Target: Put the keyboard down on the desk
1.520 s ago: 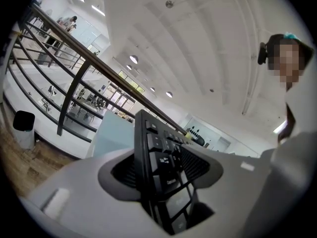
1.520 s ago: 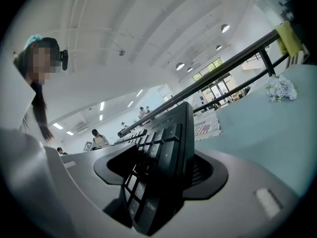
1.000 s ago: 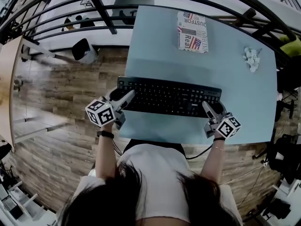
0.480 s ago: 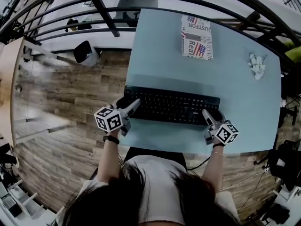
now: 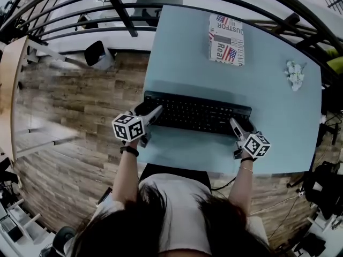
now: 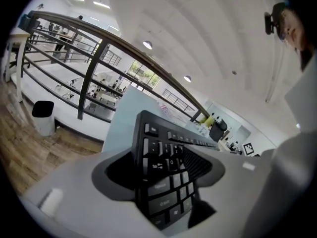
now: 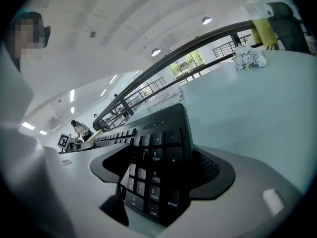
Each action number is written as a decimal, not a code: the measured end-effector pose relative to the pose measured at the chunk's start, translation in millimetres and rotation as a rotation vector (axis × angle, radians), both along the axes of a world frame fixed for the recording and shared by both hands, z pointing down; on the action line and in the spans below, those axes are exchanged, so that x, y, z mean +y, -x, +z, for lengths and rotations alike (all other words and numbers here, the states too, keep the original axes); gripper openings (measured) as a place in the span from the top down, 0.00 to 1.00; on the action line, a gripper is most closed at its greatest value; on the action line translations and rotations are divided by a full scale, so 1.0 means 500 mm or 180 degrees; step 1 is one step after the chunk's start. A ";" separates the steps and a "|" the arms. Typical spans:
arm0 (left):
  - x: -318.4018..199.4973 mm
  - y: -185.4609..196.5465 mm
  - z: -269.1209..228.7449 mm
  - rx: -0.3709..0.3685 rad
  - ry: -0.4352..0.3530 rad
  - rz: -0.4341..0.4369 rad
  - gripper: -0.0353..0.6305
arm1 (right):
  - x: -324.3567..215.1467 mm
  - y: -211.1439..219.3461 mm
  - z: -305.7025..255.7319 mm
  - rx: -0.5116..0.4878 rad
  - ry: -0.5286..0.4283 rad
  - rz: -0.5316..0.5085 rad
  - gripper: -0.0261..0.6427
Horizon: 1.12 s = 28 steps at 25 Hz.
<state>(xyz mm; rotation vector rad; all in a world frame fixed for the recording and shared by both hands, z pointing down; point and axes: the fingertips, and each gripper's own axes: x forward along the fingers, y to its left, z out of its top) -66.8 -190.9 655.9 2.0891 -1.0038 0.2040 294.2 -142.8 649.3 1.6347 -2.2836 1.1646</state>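
The black keyboard (image 5: 198,114) lies flat on the pale blue desk (image 5: 268,90), close to its front edge. My left gripper (image 5: 150,111) straddles the keyboard's left end and my right gripper (image 5: 240,126) straddles its right end. In the left gripper view the keyboard (image 6: 166,157) runs between the two grey jaws of the left gripper (image 6: 166,175), with a dark gap beside it. In the right gripper view the number-pad end of the keyboard (image 7: 158,152) sits between the jaws of the right gripper (image 7: 163,175), also with a gap. Both pairs of jaws are opening.
A box printed like a newspaper (image 5: 225,32) lies at the desk's far side, and a crumpled white wad (image 5: 293,74) at the far right. A black railing (image 5: 120,15) runs behind the desk. A dark bin (image 5: 94,53) stands on the wooden floor to the left.
The keyboard and both grippers have shifted slightly right and away in the head view. Both grippers remain at the keyboard's ends.
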 end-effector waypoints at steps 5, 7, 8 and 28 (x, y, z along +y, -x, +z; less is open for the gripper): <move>-0.011 -0.002 0.013 -0.0181 0.0116 -0.0048 0.45 | -0.008 -0.004 0.005 0.0102 0.0031 0.0021 0.45; -0.009 -0.001 0.015 -0.0228 0.0134 -0.0088 0.44 | -0.007 -0.006 0.007 0.0140 0.0050 0.0037 0.45; -0.009 0.001 0.016 -0.0259 0.0133 -0.0109 0.44 | -0.007 -0.006 0.009 0.0170 0.0068 0.0042 0.45; -0.002 0.053 0.036 -0.0538 0.0171 -0.0481 0.42 | -0.020 0.026 0.037 0.0728 0.0239 0.0034 0.42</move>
